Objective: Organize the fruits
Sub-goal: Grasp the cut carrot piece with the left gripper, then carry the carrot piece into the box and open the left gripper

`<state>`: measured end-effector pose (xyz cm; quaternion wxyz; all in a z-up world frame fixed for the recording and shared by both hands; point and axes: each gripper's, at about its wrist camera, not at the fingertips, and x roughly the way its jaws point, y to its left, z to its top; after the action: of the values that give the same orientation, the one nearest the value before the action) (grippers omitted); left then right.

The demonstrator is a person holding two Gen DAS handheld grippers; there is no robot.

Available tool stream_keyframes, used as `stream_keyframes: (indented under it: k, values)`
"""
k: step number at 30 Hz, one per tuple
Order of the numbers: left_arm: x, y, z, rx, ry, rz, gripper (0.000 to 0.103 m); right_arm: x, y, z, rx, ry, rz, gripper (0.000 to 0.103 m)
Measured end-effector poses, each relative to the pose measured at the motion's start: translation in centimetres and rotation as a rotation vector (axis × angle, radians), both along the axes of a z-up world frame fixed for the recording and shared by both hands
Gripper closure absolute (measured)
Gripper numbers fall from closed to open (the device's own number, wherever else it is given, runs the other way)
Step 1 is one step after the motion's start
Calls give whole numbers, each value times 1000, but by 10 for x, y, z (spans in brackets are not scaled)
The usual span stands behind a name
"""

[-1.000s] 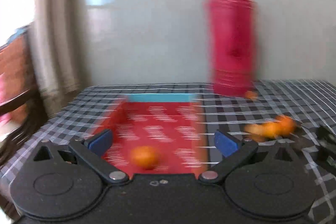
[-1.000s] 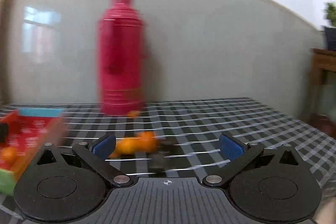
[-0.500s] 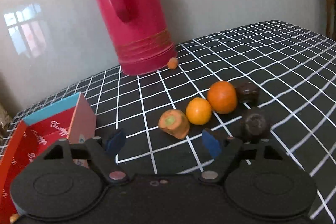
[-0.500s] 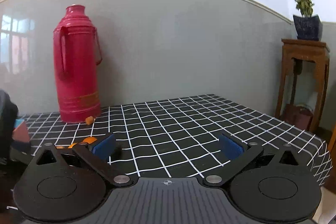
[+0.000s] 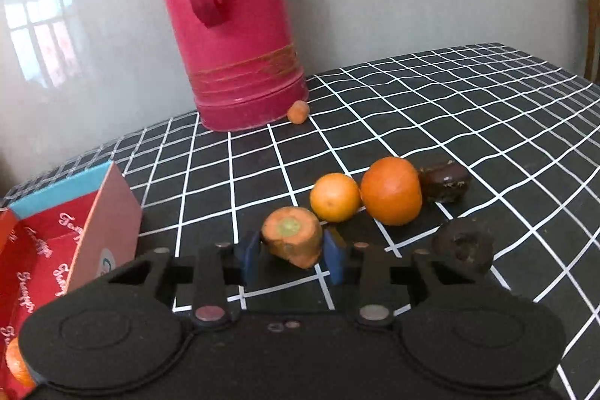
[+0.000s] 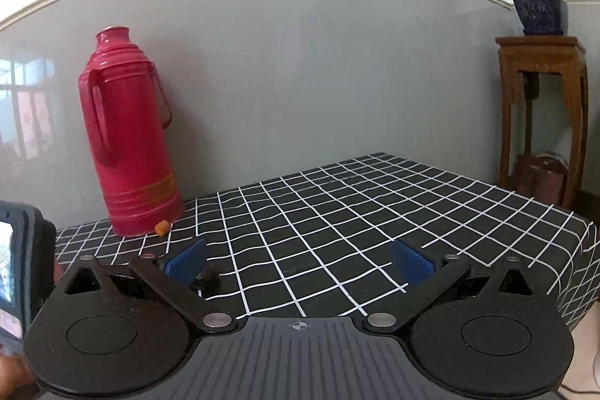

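The left tool [image 5: 291,255] has just been closing, and its two blue pads [image 5: 335,259] now sit against either side of one carrot stump [image 5: 292,235], cut face toward the camera, clenched on it right down at the checked tabletop [image 5: 487,107]. Taking that carrot stump as our marker: just behind it and to its right, one small orange [image 5: 334,197], and touching that, one bigger orange [image 5: 391,191]. So two oranges out on the cloth. Pressed against the far side of the bigger one, one dark brown fruit [image 5: 444,182]; a second dark fruit [image 5: 463,246] lies right of the stump, near the tool's right arm. Two dark ones, then; I can't tell what kind. Left of the stump, one red box [image 5: 45,250] with a blue rim, and in its near corner an orange shape [image 5: 15,366], possibly a third orange, mostly hidden. Far behind the stump, one small carrot bit [image 5: 298,111] rests at the foot of the single red thermos [image 5: 232,25]. Over on the other side, the right tool [image 6: 300,259] hangs spread wide with nothing between its pads, above bare cloth.
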<state>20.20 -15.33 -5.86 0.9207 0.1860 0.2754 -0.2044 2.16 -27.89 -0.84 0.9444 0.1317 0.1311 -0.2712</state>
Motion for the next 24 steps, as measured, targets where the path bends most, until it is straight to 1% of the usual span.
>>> stream_keyframes:
  k: [2, 5, 8, 11, 14, 16, 18, 21, 24]
  values:
    - [-3, 0, 1, -10, 1, -10, 76, -2, -3, 0, 10, -11, -5, 0]
    - [-13, 0, 4, 1, -50, -8, 76, -5, -6, 1, 25, -18, -15, 0]
    - [-18, 6, 9, -8, -69, 2, 76, -5, -7, 0, 45, -20, -14, 0]
    - [-27, 13, 18, -13, -113, 29, 76, -4, -5, 0, 55, -15, -2, 0]
    - [-37, 24, 28, -6, -185, 77, 76, -2, 0, 0, 37, -9, 2, 0]
    - [-44, 36, 37, -18, -216, 117, 76, 0, 3, 0, 27, -5, 7, 0]
    - [-48, 51, 45, -33, -247, 178, 76, 2, 8, 0, 25, -2, 15, 0]
    - [-47, 74, 53, -34, -280, 302, 76, 6, 15, 0, 27, -1, 35, 0]
    - [-39, 100, 54, -2, -286, 436, 76, 13, 27, -2, 17, 6, 67, 0]
